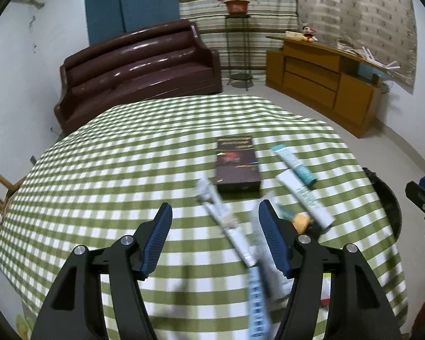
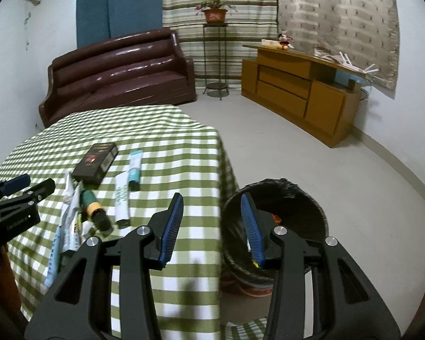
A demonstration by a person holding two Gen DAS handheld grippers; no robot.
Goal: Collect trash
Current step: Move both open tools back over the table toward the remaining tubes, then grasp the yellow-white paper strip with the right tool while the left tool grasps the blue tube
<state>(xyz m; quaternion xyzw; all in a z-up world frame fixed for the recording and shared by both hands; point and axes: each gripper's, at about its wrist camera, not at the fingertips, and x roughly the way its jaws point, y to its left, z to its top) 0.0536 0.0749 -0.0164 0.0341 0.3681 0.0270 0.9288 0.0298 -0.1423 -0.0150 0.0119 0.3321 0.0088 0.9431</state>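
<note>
Typically, the spread, empty left gripper point(image 1: 215, 221) should straddle one crumpled white wrapper point(image 1: 226, 221) before pinching, clear of the dark cardboard box point(image 1: 236, 164).

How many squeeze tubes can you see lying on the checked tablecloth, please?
2 for certain: a teal-and-white tube right of the dark box, and a white tube nearer the camera. The crumpled pile left of them may hide more.

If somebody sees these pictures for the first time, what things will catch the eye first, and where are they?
First the green checked tablecloth, with a cluster of trash near its right edge: a dark box, several tubes and wrappers. Next, the black bin on the floor beside the table. Behind them stand a shiny brown sofa and a wooden cabinet.
</note>
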